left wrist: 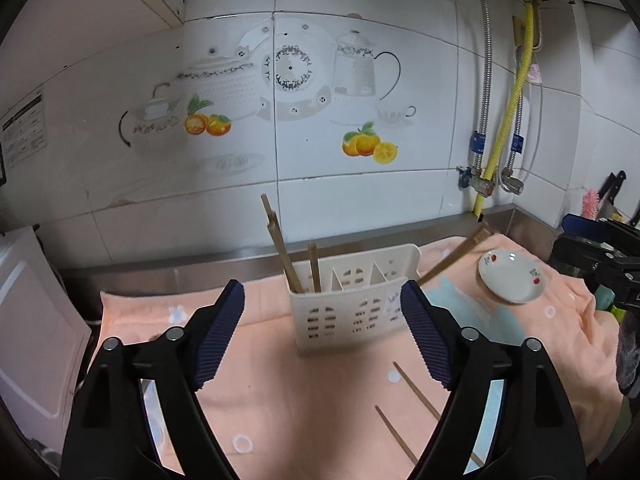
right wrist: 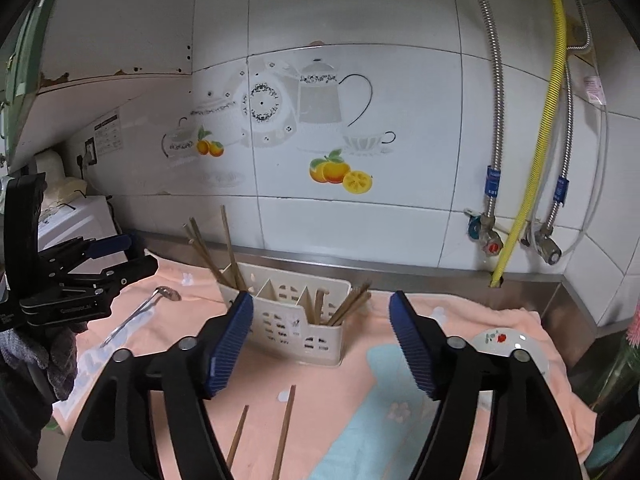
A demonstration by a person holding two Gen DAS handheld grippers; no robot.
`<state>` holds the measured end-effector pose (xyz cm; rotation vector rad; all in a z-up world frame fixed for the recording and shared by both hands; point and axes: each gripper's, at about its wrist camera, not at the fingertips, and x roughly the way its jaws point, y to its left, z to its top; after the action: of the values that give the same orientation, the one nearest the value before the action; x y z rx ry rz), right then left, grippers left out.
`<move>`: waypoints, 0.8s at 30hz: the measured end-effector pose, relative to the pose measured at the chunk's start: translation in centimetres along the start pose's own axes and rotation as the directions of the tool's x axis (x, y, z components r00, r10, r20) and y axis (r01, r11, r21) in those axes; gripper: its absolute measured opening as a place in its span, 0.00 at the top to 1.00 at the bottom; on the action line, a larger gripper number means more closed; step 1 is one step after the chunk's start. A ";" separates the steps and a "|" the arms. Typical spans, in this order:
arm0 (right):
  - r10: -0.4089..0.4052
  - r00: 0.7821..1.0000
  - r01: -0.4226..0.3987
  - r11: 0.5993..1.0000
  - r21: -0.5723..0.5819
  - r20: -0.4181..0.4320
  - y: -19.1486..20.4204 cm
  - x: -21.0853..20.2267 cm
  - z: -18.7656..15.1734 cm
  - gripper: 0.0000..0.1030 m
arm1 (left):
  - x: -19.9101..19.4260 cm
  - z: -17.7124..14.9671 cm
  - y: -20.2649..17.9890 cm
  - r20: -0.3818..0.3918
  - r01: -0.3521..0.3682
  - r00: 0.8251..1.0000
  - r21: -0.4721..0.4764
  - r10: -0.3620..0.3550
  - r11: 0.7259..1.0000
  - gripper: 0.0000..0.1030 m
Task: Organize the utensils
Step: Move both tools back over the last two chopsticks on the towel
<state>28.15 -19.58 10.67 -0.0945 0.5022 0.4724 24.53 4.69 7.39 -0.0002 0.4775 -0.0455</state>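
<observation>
A white slotted utensil holder (left wrist: 352, 304) stands on the peach towel (left wrist: 280, 400); it also shows in the right wrist view (right wrist: 292, 320). Wooden chopsticks (left wrist: 288, 248) stand in its left compartment, and more chopsticks (right wrist: 348, 304) lean in its right end. Two loose chopsticks (left wrist: 412, 400) lie on the towel in front of the holder, also in the right wrist view (right wrist: 280, 432). A metal spoon (right wrist: 140, 312) lies on the towel at the left. My left gripper (left wrist: 322, 340) is open and empty, facing the holder. My right gripper (right wrist: 320, 344) is open and empty above the loose chopsticks.
A small white saucer with a red fruit print (left wrist: 512, 276) sits on the towel at the right, also in the right wrist view (right wrist: 508, 344). The tiled wall (left wrist: 320, 120) with pipes (right wrist: 536, 140) is close behind. A white appliance (left wrist: 28, 320) stands at the left.
</observation>
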 end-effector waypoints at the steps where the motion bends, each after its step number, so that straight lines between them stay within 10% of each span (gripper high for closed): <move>1: 0.000 1.000 0.000 1.000 0.000 0.000 0.0 -0.3 -0.3 0.32 | -0.4 -0.5 0.0 -0.001 0.001 1.000 -0.005 -0.001 1.000 0.18; 24: 0.047 0.994 -0.043 0.998 0.041 -0.099 2.1 -1.7 -12.2 0.25 | -3.3 -11.8 -0.3 -0.104 -0.064 0.993 -0.051 0.058 0.997 0.09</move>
<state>20.47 -20.90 0.84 -0.0701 0.6127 0.5036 16.16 4.66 -1.53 -0.0364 0.5806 0.0274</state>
